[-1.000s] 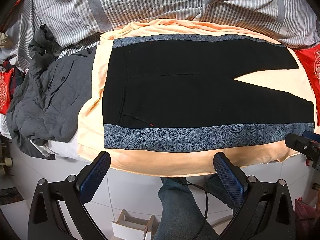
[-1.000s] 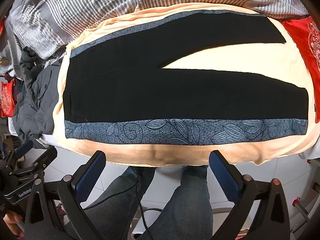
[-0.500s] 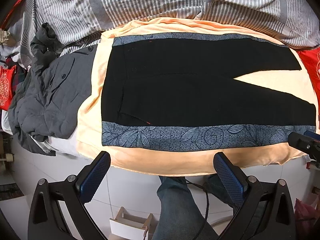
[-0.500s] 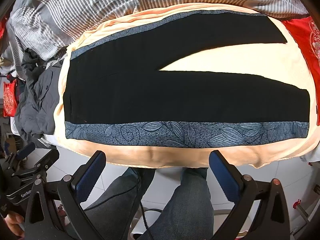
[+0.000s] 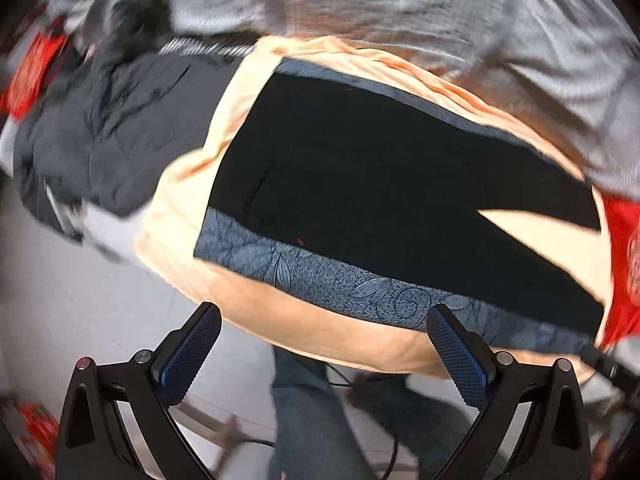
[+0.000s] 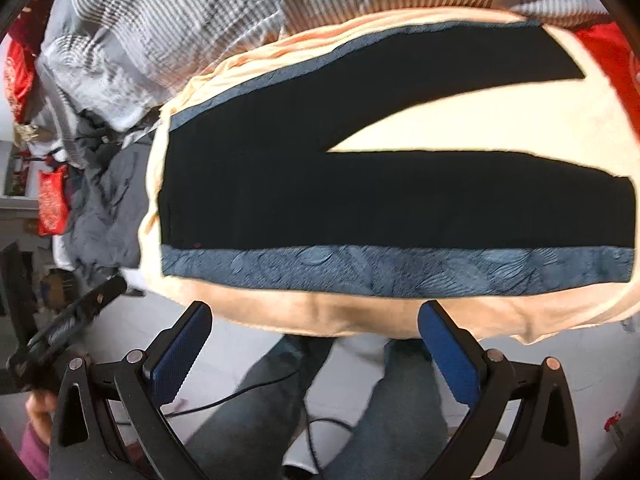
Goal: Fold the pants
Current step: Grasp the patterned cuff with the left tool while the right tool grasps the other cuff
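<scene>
Black pants [image 5: 372,184] [image 6: 360,196] with blue-grey leaf-patterned side stripes lie flat on a peach blanket [image 5: 332,332] [image 6: 460,136], waist to the left, legs spread apart to the right. My left gripper [image 5: 324,350] hangs open over the blanket's near edge, just short of the near stripe [image 5: 360,288] near the waist end. Open and empty too, my right gripper [image 6: 316,340] is held below the middle of the near stripe [image 6: 400,272]. The left gripper [image 6: 68,324] also shows at the lower left of the right wrist view, held by a hand.
A grey jacket [image 5: 100,136] [image 6: 104,216] is heaped left of the blanket. Striped grey bedding [image 5: 400,4] [image 6: 168,32] lies behind, with red cushions [image 5: 624,256] [image 6: 612,52] at the right. The person's jeans-clad legs [image 5: 308,412] [image 6: 400,400] and a cable [image 6: 256,384] stand on pale floor below.
Both grippers have moved closer to the bed edge. The left view has tilted and swung fast, blurring it. The pants have not moved.
</scene>
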`<state>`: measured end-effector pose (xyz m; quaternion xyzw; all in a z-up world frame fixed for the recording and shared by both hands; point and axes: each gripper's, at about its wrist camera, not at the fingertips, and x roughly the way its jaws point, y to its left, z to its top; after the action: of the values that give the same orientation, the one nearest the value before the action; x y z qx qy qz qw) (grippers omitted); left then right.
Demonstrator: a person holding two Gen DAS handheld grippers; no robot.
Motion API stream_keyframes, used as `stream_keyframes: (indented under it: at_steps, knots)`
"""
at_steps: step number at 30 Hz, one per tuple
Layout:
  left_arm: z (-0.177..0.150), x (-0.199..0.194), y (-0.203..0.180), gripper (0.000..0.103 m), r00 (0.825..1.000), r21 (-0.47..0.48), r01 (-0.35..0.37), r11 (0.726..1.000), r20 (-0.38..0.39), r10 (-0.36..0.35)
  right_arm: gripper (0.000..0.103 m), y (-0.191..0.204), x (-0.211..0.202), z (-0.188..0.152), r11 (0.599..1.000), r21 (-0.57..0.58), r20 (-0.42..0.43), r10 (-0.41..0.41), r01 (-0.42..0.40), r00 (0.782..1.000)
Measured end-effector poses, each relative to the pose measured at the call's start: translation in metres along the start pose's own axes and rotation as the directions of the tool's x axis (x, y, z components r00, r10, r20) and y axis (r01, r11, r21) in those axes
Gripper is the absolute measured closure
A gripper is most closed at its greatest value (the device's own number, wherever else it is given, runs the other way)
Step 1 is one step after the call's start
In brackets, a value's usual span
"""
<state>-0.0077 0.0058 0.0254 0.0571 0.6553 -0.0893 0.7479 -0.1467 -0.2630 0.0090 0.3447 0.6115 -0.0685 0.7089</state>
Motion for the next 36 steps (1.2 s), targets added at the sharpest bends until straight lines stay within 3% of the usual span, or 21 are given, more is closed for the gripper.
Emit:
stream_keyframes:
  at_steps: [4, 11, 13, 15, 17, 23, 25, 29, 31, 33, 36]
  knots:
    - [-0.007, 0.017, 0.018, 0.0, 0.999, -0.085, 0.03, 0.996, -0.03, -0.033, 0.0, -0.004, 0.02, -0.01, 0.988, 0.044, -0.057, 0.149, -0.147, 0.987]
    - [-0.009, 0.083, 0.041, 0.0, 0.993, -0.097, 0.076, 0.992, -0.084, -0.084, 0.002, 0.005, 0.102, -0.031, 0.933, 0.158, -0.081, 0.338, -0.323, 0.938]
    - [-0.01, 0.102, 0.048, 0.0, 0.989, -0.112, 0.109, 0.988, -0.091, -0.119, 0.008, -0.003, 0.135, -0.037, 0.901, 0.24, -0.065, 0.387, -0.362, 0.92]
    - [-0.012, 0.116, 0.053, 0.0, 0.984, -0.118, 0.144, 0.983, -0.085, -0.155, 0.032, -0.012, 0.167, -0.043, 0.859, 0.317, -0.041, 0.436, -0.402, 0.899]
    - [-0.014, 0.133, 0.058, 0.0, 0.978, -0.119, 0.176, 0.977, -0.093, -0.187, 0.033, -0.021, 0.19, -0.05, 0.832, 0.364, -0.018, 0.455, -0.418, 0.89]
    - [-0.017, 0.164, 0.07, 0.0, 0.965, -0.141, 0.226, 0.964, -0.106, -0.242, 0.033, -0.042, 0.219, -0.058, 0.813, 0.386, 0.072, 0.445, -0.437, 0.892]
    - [-0.016, 0.166, 0.072, 0.0, 0.961, -0.15, 0.242, 0.959, -0.1, -0.258, 0.033, -0.048, 0.223, -0.057, 0.79, 0.401, 0.116, 0.459, -0.465, 0.881]
    - [-0.016, 0.167, 0.073, 0.0, 0.959, -0.149, 0.252, 0.956, -0.094, -0.267, 0.033, -0.047, 0.221, -0.047, 0.734, 0.396, 0.204, 0.516, -0.552, 0.832]
    - [-0.015, 0.168, 0.075, 0.0, 0.96, -0.147, 0.247, 0.958, -0.097, -0.263, 0.042, -0.045, 0.218, -0.041, 0.706, 0.394, 0.226, 0.547, -0.589, 0.806]
    - [-0.013, 0.168, 0.078, 0.0, 0.954, -0.167, 0.269, 0.949, -0.091, -0.287, 0.082, -0.038, 0.211, -0.034, 0.679, 0.389, 0.228, 0.584, -0.623, 0.779]
    - [-0.01, 0.171, 0.089, 0.0, 0.928, -0.244, 0.338, 0.909, -0.073, -0.365, 0.089, -0.029, 0.195, -0.027, 0.673, 0.356, 0.233, 0.608, -0.648, 0.759]
